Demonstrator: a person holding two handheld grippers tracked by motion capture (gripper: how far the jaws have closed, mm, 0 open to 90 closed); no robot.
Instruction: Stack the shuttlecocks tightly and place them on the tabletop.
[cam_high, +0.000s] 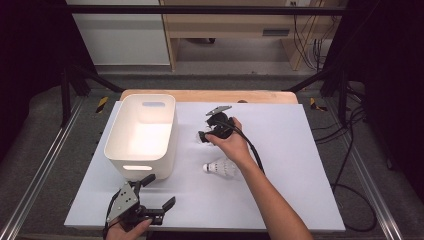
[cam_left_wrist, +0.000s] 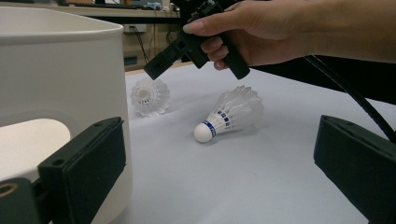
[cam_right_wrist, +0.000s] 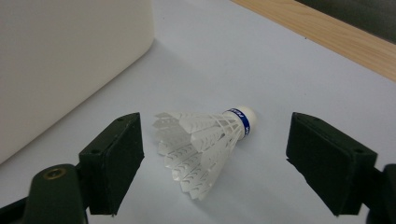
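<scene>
Two white feather shuttlecocks lie on the white sheet. The far shuttlecock (cam_right_wrist: 205, 144) (cam_left_wrist: 149, 95) lies on its side between the jaws of my right gripper (cam_right_wrist: 212, 163) (cam_high: 204, 136), its blue-banded cork pointing away from the bin. The jaws stand wide apart and their pads do not touch the feathers. The near shuttlecock (cam_high: 220, 167) (cam_left_wrist: 229, 114) lies under the person's right wrist. My left gripper (cam_high: 160, 191) (cam_left_wrist: 219, 163) rests at the front left of the sheet, open with nothing between its jaws.
A white plastic bin (cam_high: 142, 135) (cam_right_wrist: 60, 60) stands at the left of the sheet, close to both grippers. The wooden table edge (cam_high: 210, 95) runs behind the sheet. The right gripper's cable (cam_high: 252, 147) trails along the forearm.
</scene>
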